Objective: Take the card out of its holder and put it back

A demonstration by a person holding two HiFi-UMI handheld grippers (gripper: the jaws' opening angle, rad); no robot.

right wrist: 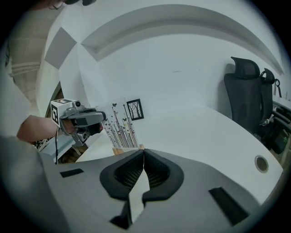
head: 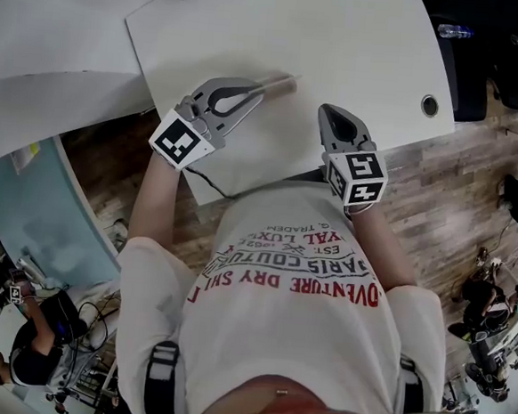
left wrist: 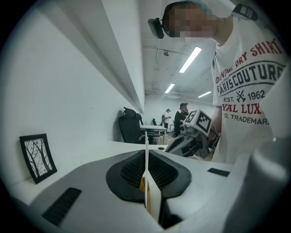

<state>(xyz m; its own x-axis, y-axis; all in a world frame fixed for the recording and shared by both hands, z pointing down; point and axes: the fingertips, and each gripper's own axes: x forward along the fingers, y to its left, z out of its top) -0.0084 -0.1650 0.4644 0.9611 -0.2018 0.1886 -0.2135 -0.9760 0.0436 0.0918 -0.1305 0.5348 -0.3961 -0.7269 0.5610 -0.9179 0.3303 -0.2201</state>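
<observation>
Left gripper (head: 257,93): jaws clamped on the near side edge of the card, reaching in low over the table; the gripper's own view shows the card edge-on between the closed pads
Right gripper (right wrist: 143,154): jaws pressed together with nothing between them; held just above the table, beside the left gripper and apart from the card
Card (right wrist: 119,127): thin white rectangular card printed with slim dark tree stems and small butterflies; stands upright on its long edge
Holder (right wrist: 117,150): small pale wooden block under the card's lower edge; card looks seated in it, though the right gripper's jaws cover part of the base, so can't be sure
Table (head: 361,49): white flat desk top with a round cable hole near its right corner; card and holder sit near the middle
Framed picture (right wrist: 134,109): small black-framed print of bare trees, propped upright at the far edge of the table, well behind the card
Chair (right wrist: 248,98): black mesh-backed office chair at the table's far right end
</observation>
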